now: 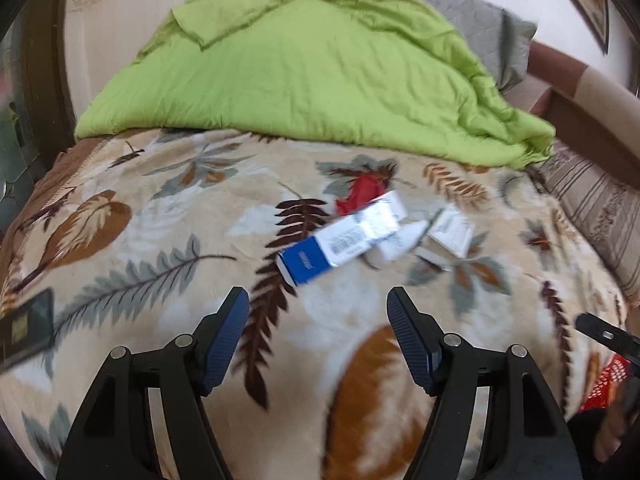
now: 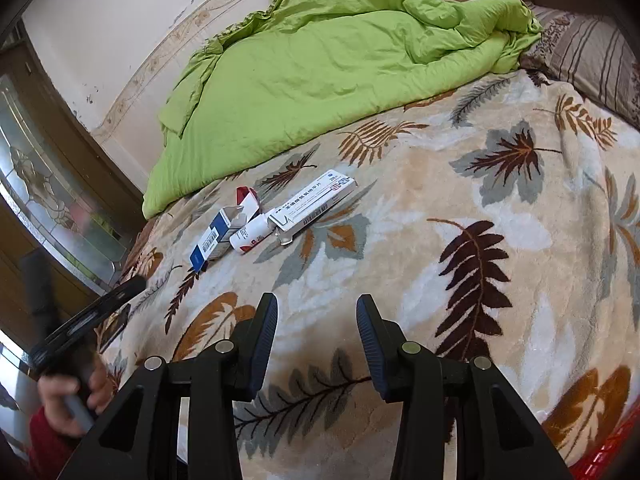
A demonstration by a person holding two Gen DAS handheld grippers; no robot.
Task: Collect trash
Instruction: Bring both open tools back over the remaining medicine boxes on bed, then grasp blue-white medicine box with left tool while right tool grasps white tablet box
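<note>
Bed with leaf-print blanket [image 2: 460,208], seen from both wrist views. At the far left of the left wrist view a dark flat phone-like thing [image 1: 28,326] lies near the blanket's left edge.

Left gripper [image 1: 318,304]: jaws apart, nothing between them, hovering over bare blanket. Plenty of open blanket between its fingertips and the trash. In the right wrist view a hand [image 2: 74,394] in a red sleeve holds this gripper at the lower left, off the bed's left edge.

Trash sits in one cluster mid-bed, all touching or just beside each other: blue-and-white box [image 2: 216,238] on the left with its flap open, small red-and-white carton [image 2: 248,200] behind it, white bottle [image 2: 252,234] lying on its side, long white medicine box [image 2: 316,202] on the right, end flap open. Left view is blurred here.

Green quilt [image 2: 320,68] is heaped behind the cluster, its edge near but apart from the trash. Grey pillow [image 1: 480,20] behind the quilt.

Right gripper [image 2: 317,312]: jaws apart, narrower gap, empty, over bare blanket. Wide clear blanket to the right. Striped pillow [image 2: 592,52] at the far right edge. Red mesh thing [image 1: 608,384] at the lower right, unclear what it is.
</note>
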